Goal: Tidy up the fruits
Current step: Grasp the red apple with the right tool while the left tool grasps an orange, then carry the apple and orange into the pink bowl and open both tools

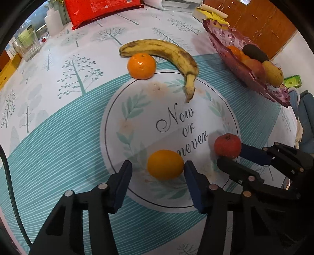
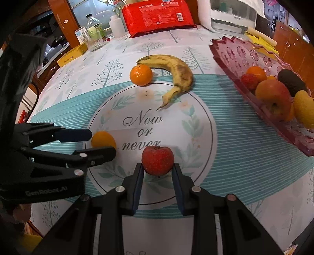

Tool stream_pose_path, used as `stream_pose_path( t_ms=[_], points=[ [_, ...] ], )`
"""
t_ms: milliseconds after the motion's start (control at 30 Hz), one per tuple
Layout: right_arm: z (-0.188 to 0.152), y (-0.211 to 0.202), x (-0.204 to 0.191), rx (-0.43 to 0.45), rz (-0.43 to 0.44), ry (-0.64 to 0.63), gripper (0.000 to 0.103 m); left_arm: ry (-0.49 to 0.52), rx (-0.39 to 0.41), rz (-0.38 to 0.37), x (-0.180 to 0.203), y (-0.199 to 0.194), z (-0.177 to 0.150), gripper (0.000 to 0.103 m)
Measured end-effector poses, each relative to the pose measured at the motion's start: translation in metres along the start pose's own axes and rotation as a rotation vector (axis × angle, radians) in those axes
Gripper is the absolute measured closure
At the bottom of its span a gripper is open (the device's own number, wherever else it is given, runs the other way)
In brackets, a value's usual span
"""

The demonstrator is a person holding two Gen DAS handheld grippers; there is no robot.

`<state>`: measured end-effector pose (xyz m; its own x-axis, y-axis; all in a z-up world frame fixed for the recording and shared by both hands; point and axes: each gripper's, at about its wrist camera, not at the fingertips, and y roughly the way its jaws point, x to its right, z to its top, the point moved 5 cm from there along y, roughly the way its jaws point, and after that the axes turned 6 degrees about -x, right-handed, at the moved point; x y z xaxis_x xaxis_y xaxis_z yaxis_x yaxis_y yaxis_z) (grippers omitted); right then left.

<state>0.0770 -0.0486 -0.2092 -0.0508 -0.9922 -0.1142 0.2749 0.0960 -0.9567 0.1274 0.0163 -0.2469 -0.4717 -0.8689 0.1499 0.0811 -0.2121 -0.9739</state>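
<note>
Left wrist view: the left claw [image 1: 158,170] is spread, with an orange [image 1: 165,164] between its two fingers. The right finger [image 1: 193,182] touches the orange or is just beside it; the left finger [image 1: 123,182] stands apart from it. The orange lies on the worktop [image 1: 58,137], inside the printed circle with the words "Now or never". To the right, the right claw [image 1: 233,156] has its fingers on both sides of a red apple [image 1: 227,145]. Farther away, a mandarin [image 1: 141,66] lies just beside a spotted banana [image 1: 166,53], at the far edge of the circle. At the far right stands a pink tray [image 1: 225,49] with several fruits in it. A red pack [image 1: 102,11] and a glass [image 1: 26,46] are at the far side.

Right wrist view: the right claw [image 2: 158,172] pinches the red apple [image 2: 158,160]; both fingers press its sides near the bottom. The apple is at the near part of the circle, just under the word "never". At the left, the left claw [image 2: 102,142] is spread around the orange [image 2: 103,139], one finger behind it and one in front. The mandarin [image 2: 141,75] touches the banana [image 2: 172,68] at the far side of the circle. The pink tray [image 2: 235,58] is at the right, holding an apple, oranges, a dark fruit and yellow fruits. The red pack [image 2: 157,15], a bottle [image 2: 94,25] and a yellow box [image 2: 72,55] are far behind.
</note>
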Motion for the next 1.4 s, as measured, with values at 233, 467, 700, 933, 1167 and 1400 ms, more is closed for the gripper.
stream_pose_path(
  t_ms=[233,467,700,933,1167,1400],
  points=[
    [0.002,-0.007,0.005,0.009,0.001,-0.014,0.073,0.007,-0.003,0.011,0.013,0.005,0.005,0.066],
    [0.003,-0.018,0.012,0.022,-0.004,-0.035,0.073,-0.031,0.016,0.021,0.018,0.007,0.011,0.069],
    [0.006,-0.036,0.026,0.043,-0.004,-0.054,0.074,-0.065,0.055,0.027,0.024,-0.004,0.015,0.070],
    [0.017,-0.072,0.043,0.108,-0.010,-0.076,0.074,-0.055,0.165,0.012,0.060,-0.052,0.038,0.070],
    [0.038,-0.124,0.079,0.209,-0.022,-0.079,0.074,-0.015,0.300,-0.005,0.102,-0.110,0.070,0.070],
    [0.068,-0.168,0.121,0.309,-0.040,-0.077,0.074,0.016,0.398,-0.002,0.142,-0.141,0.112,0.069]
  ],
)
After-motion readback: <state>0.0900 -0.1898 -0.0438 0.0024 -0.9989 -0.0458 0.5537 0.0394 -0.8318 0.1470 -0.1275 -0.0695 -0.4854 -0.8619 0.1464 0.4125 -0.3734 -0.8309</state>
